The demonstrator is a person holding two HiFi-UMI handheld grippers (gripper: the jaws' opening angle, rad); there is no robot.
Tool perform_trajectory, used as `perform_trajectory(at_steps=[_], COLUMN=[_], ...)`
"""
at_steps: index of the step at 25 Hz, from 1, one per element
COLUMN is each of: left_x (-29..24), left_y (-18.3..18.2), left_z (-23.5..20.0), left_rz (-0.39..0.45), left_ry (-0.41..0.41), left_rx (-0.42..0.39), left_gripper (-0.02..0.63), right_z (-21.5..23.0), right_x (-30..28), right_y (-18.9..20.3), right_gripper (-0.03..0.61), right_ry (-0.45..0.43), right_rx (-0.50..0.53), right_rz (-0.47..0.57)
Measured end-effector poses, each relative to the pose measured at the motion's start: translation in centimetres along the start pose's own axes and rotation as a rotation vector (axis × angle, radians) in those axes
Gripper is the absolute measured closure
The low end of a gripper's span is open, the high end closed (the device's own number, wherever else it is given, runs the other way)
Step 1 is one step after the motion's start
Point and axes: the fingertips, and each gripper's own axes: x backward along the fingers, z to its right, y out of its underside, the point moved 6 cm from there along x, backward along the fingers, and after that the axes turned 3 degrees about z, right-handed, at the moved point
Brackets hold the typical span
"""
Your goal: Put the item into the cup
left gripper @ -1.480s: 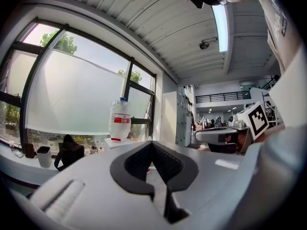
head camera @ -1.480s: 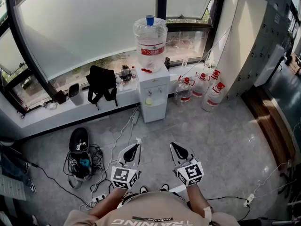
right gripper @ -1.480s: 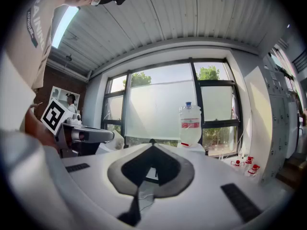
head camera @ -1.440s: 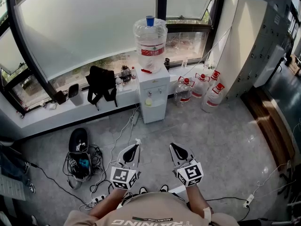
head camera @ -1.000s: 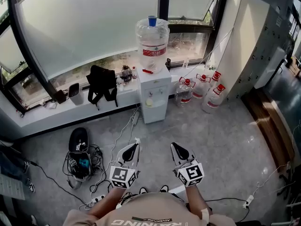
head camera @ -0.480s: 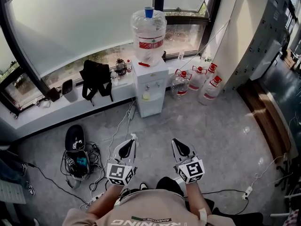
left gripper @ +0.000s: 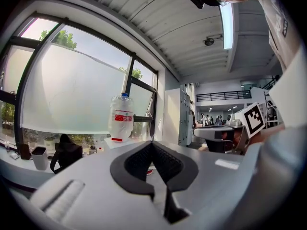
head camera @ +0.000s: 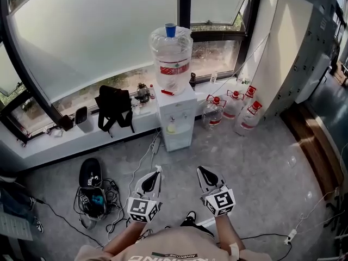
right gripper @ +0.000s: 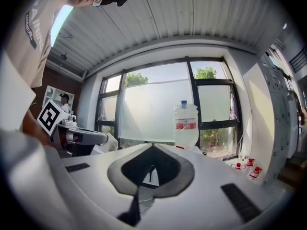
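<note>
Ahead, the small blue cup (head camera: 171,30) sits atop the big clear water jug (head camera: 172,53) on the white dispenser (head camera: 178,123) by the window. A small red object (head camera: 167,92) lies on the dispenser's top beside the jug. Well short of them, over the grey floor (head camera: 255,156), the left gripper (head camera: 157,170) and right gripper (head camera: 200,169) hang side by side, both clenched on nothing.

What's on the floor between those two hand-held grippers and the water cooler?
Mostly bare grey floor, seen in the head view. A white cable trails from the water cooler toward the left gripper; nothing lies ahead of the right gripper.
</note>
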Motion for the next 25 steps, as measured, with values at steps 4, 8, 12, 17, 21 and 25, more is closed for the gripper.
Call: perform_trajectory(at_steps=[4, 8, 12, 17, 21, 25], left_x=[-3.2, -5.3, -7.6, -9.6, -10.2, -11.4], left_y=[-0.9, -0.9, -1.0, -0.7, 0.2, 0.9], left_z=[-0.3, -0.4, -0.3, 0.0, -0.6, -2.5], left_rz=[-0.001, -0.016, -0.021, -0.029, -0.058, -0.064], left_ry=[-0.017, -0.066, -0.094, -0.111, -0.116, -0.102], left_rx=[-0.021, -0.012, -0.013, 0.017, 0.052, 0.063], left_gripper=[0.606, 0.606, 0.604, 0.606, 0.606, 0.606], right_z=[2.8, 4.9, 7.3, 8.9, 8.5, 8.0], right_x=[-2.3, -3.5, -4.6, -5.8, -7.2, -9.2], right_y=[0.2, 0.8, 1.3, 2.6, 3.5, 4.4], right_gripper=[0.568, 0.568, 0.568, 0.568, 0.568, 0.568], right_ry=[-0.037, -0.082, -0.108, -0.146, -0.180, -0.191], right_rx=[-0.014, -0.038, -0.062, -0.077, -0.064, -0.092], right_rz=[0.005, 0.001, -0.002, -0.031, -0.069, -0.084])
